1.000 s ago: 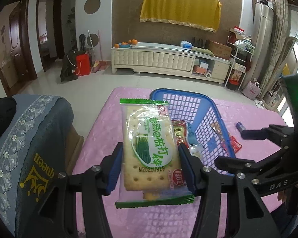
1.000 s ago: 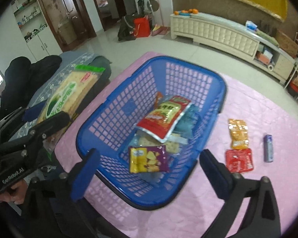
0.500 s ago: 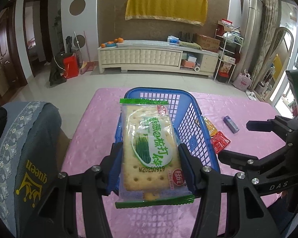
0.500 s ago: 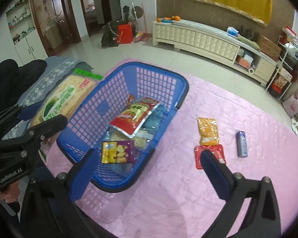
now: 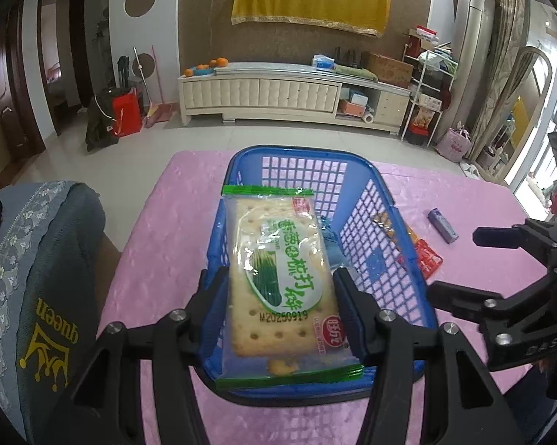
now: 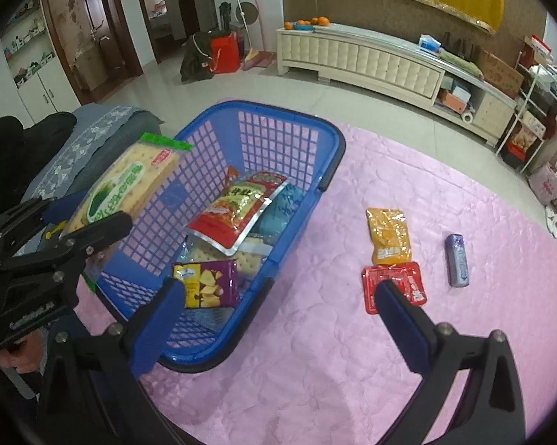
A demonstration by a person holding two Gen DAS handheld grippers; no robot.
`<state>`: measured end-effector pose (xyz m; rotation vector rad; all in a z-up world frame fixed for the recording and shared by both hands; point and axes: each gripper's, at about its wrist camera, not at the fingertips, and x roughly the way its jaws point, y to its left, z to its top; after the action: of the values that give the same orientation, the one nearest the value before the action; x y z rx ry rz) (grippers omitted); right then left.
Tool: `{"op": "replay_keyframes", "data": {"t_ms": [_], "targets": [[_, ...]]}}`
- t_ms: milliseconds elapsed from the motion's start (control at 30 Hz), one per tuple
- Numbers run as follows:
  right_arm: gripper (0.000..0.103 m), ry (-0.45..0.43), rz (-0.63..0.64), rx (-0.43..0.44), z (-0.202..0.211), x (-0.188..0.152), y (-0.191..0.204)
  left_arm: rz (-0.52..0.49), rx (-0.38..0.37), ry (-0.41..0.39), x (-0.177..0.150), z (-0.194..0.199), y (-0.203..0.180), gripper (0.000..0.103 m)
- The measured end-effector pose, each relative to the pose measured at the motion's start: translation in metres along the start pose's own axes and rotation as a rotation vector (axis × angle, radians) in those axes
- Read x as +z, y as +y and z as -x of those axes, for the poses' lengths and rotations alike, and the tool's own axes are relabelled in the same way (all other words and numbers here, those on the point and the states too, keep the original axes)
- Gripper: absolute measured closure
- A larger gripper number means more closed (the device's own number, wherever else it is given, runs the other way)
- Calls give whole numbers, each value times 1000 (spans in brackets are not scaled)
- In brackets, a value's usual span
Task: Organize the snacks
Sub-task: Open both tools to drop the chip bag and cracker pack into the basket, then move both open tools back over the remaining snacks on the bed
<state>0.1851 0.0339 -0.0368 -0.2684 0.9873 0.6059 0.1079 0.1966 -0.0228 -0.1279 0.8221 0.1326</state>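
The left gripper (image 5: pixel 280 293) is clenched on a cracker pack (image 5: pixel 280 278) in the centre of the left view, and holds it above the near part of the blue basket (image 6: pixel 326 141). In the right view the pack is at the left, over the basket's left rim. The right gripper (image 6: pixel 278 296) is released, with its jaws wide apart and nothing between them, at the bottom of the frame. Inside the basket lie a red bag (image 6: pixel 237 211) and a purple bag (image 6: pixel 208 283). On the pink cloth (image 6: pixel 315 352), right of the basket, lie an orange packet (image 6: pixel 389 235), a red packet (image 6: pixel 393 285) and a purple stick (image 6: pixel 457 259).

The cracker packet (image 5: pixel 280 278) hides most of the blue basket's (image 5: pixel 382 259) contents in the left wrist view.
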Motion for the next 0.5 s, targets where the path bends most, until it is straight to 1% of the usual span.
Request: {"op": "replay_keyframes", "data": {"t_ms": [33, 67, 133, 200, 333, 500], "targets": [[0, 4, -13, 11, -1, 0, -2, 0, 13, 9, -3, -2, 0, 41], [0, 8, -27, 20, -2, 0, -4, 1, 14, 16, -5, -2, -1, 40], [0, 6, -45, 18, -1, -2, -8, 15, -18, 34, -9, -2, 2, 40], [0, 3, -44, 7, 1, -4, -10, 16, -31, 35, -11, 1, 1, 38], [0, 0, -62, 11, 7, -8, -17, -9, -16, 26, -14, 12, -7, 38], [0, -22, -59, 17, 25, -15, -19, -30, -17, 6, -12, 30, -19, 38]]}}
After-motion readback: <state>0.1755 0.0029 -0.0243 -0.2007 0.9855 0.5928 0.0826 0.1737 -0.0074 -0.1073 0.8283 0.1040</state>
